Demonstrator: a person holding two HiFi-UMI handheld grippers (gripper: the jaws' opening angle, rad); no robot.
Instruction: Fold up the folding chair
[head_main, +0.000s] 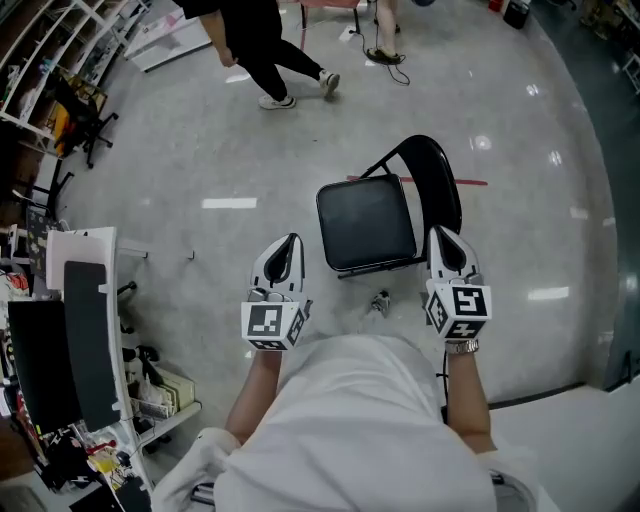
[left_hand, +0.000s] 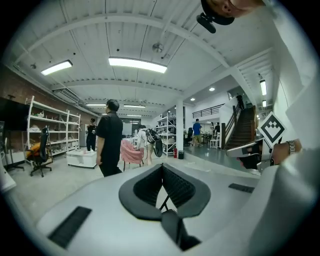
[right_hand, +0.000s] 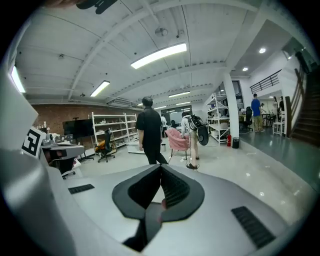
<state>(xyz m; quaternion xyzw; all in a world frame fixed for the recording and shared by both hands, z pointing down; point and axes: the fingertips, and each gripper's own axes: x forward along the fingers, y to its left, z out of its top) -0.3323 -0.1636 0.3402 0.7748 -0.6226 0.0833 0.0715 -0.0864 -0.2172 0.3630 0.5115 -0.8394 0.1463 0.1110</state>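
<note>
A black folding chair (head_main: 375, 215) stands unfolded on the grey floor, its seat facing up and its rounded backrest (head_main: 437, 180) at the far right. My left gripper (head_main: 288, 243) hangs just left of the seat's near corner, shut with nothing in it. My right gripper (head_main: 444, 238) is beside the backrest's near edge, also shut and empty. Neither touches the chair as far as I can tell. In the left gripper view the jaws (left_hand: 162, 172) meet; in the right gripper view the jaws (right_hand: 161, 172) meet too. The chair is hidden in both gripper views.
A person in black (head_main: 255, 45) walks across the floor beyond the chair. A white and black desk unit (head_main: 85, 320) with clutter stands at the left. Shelving (head_main: 50, 50) and an office chair (head_main: 80, 115) fill the far left. A pink chair (right_hand: 178, 139) stands farther off.
</note>
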